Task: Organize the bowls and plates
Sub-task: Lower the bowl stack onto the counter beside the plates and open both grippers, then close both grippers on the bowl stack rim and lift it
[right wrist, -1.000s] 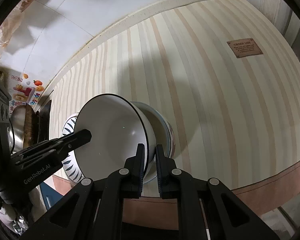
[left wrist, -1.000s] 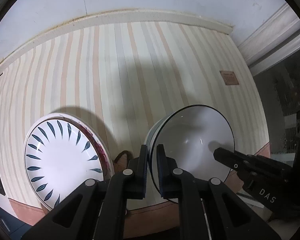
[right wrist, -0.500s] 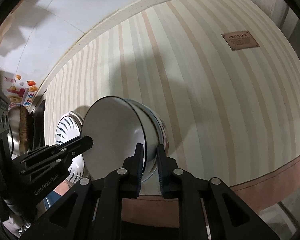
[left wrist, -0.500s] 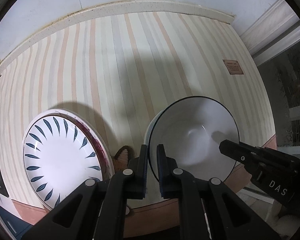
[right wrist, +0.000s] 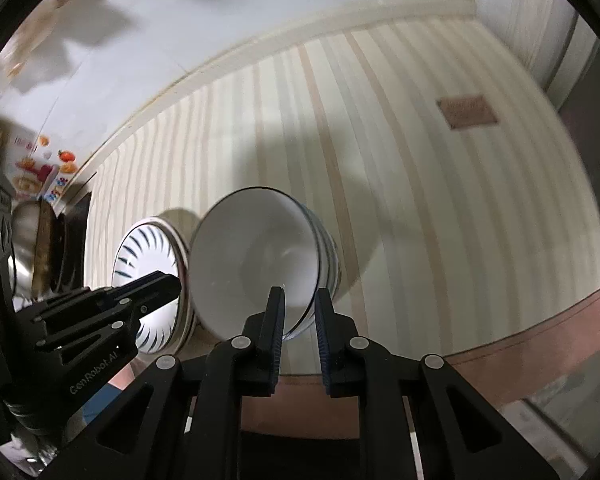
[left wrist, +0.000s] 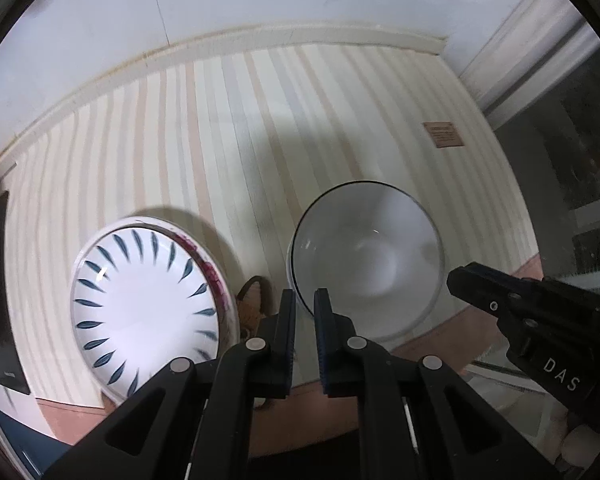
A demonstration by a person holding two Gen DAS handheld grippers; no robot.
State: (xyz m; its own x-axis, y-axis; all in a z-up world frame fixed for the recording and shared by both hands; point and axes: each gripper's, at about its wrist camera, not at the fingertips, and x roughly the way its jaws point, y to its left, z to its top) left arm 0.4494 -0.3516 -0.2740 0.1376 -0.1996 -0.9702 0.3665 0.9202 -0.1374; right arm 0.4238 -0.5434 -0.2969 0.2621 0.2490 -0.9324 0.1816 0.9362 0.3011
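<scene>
A white bowl with a dark rim [left wrist: 368,256] sits nested in another bowl on the striped tablecloth; it also shows in the right wrist view [right wrist: 256,264], with the blue-striped outer bowl [right wrist: 328,256] behind it. A white plate with blue leaf marks [left wrist: 144,308] lies to its left on a red-rimmed plate, seen too in the right wrist view [right wrist: 148,256]. My left gripper [left wrist: 304,300] is slightly open at the bowl's near-left rim. My right gripper [right wrist: 300,298] is open around the bowl's near rim, not pressing it.
A brown woven coaster [left wrist: 254,304] lies between plate and bowl. A brown label [left wrist: 444,135] is sewn on the cloth at right. A metal pot and dark objects [right wrist: 24,248] stand at the left. The table's front edge [right wrist: 500,344] is close.
Both grippers have opened off the bowl's rim and drawn back a little. The bowl has gone from tilted to resting level in the bowl beneath it.
</scene>
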